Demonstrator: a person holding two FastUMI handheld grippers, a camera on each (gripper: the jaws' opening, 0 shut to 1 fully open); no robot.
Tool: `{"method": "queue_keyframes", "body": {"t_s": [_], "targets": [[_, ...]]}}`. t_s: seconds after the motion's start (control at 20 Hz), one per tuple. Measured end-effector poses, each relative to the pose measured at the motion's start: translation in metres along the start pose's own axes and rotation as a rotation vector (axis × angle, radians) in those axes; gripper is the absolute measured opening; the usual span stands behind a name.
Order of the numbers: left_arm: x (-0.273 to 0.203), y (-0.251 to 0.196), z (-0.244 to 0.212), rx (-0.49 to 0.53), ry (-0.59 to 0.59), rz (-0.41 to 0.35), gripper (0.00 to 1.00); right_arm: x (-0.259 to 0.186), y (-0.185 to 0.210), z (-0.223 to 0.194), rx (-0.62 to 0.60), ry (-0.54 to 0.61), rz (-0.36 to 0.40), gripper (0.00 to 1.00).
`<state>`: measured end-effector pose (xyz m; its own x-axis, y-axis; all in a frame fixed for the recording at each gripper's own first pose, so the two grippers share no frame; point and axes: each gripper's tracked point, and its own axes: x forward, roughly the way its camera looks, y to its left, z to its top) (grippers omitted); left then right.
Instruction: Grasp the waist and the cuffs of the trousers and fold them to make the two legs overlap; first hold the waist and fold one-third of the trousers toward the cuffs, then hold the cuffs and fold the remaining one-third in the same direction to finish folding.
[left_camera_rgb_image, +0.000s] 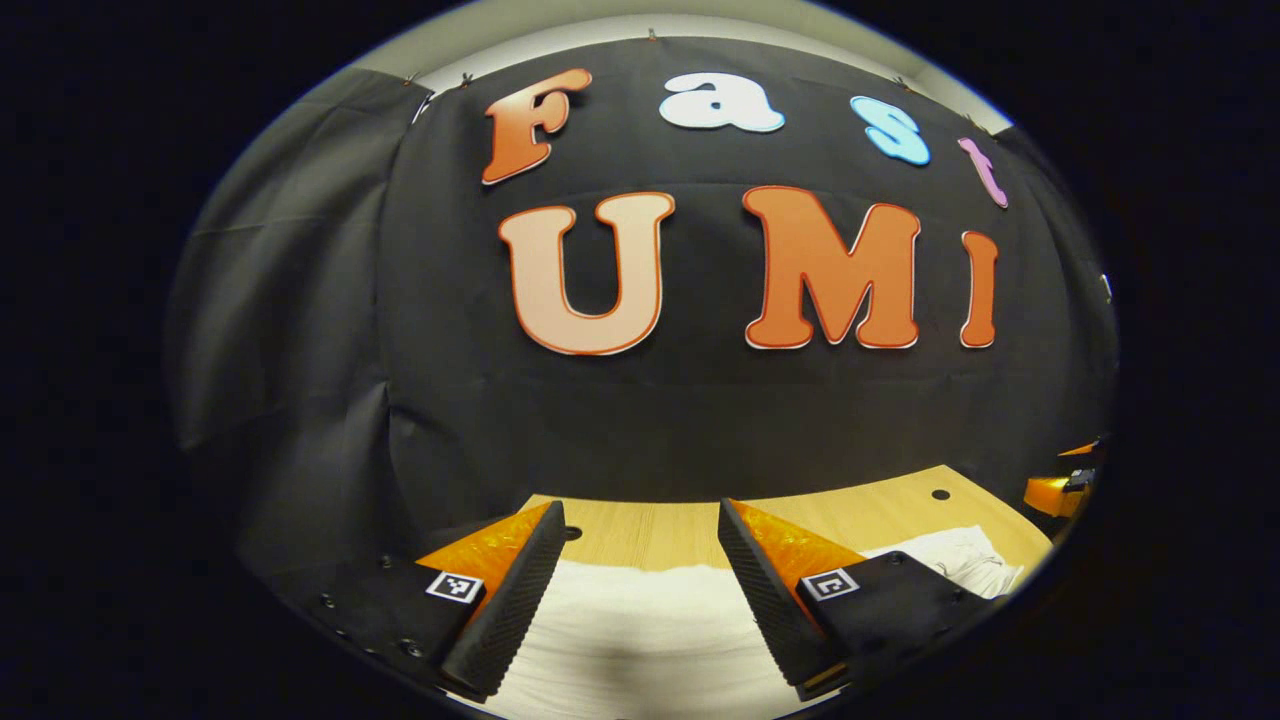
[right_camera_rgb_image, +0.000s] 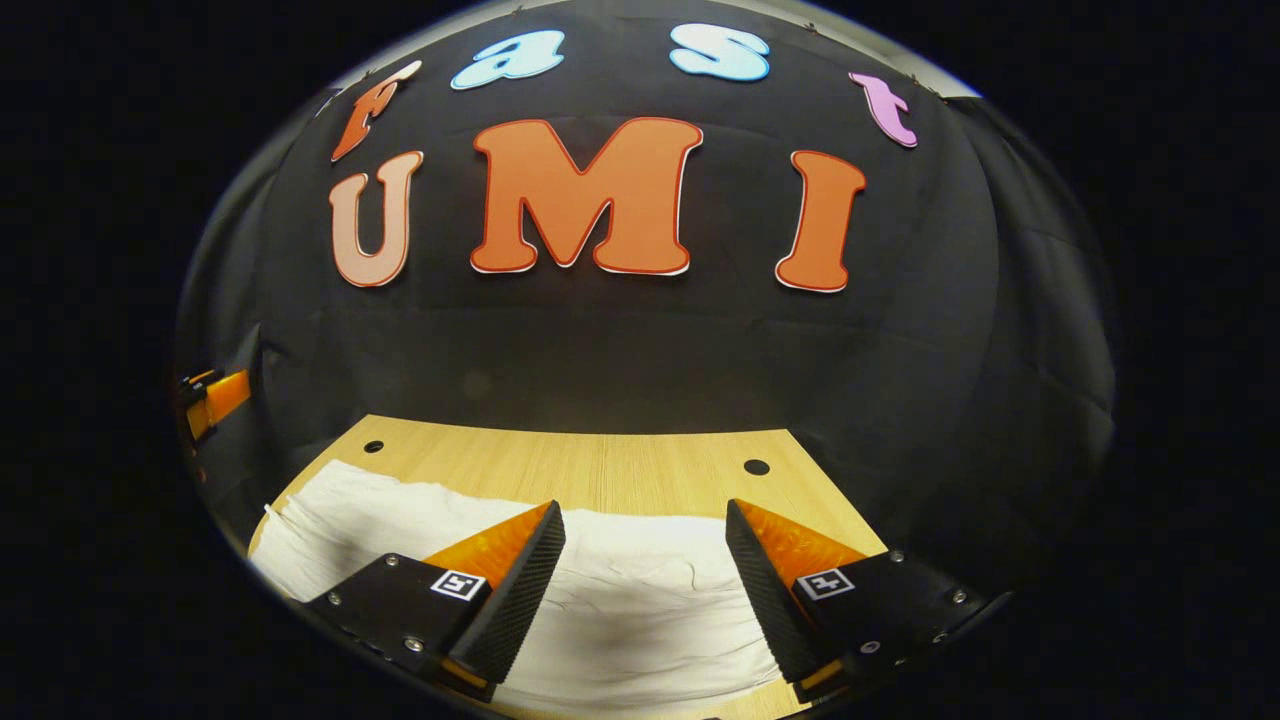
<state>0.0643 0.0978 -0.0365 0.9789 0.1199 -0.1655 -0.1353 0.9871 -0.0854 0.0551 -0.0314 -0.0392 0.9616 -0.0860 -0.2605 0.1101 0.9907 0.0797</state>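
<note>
Jaws apart on both grippers, over white trousers (right_camera_rgb_image: 640, 600) near table (right_camera_rgb_image: 600, 465) edge, prob. untouched.

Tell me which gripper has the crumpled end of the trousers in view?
The left gripper: the white trousers bunch at its far right; the right gripper sees smoother cloth.

One pair of white trousers (right_camera_rgb_image: 640, 600) lies on one wooden table (right_camera_rgb_image: 600, 465). The table has two round holes. Two grippers, left gripper (left_camera_rgb_image: 640, 585) and right gripper (right_camera_rgb_image: 645, 585).
</note>
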Motion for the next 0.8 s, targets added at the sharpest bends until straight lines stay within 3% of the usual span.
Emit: {"method": "queue_keyframes", "body": {"t_s": [0.3,0.55,0.8], "targets": [[-0.017,0.039,-0.053,-0.004,0.165,0.067,1.00,-0.007,-0.017,-0.027,0.040,0.076,-0.029,0.97],[-0.028,0.066,-0.110,-0.014,0.355,0.118,1.00,-0.008,-0.012,-0.069,0.127,0.228,-0.016,0.97],[-0.046,0.106,-0.166,-0.086,0.534,0.188,1.00,-0.011,-0.019,-0.110,0.161,0.380,-0.022,0.97]]}}
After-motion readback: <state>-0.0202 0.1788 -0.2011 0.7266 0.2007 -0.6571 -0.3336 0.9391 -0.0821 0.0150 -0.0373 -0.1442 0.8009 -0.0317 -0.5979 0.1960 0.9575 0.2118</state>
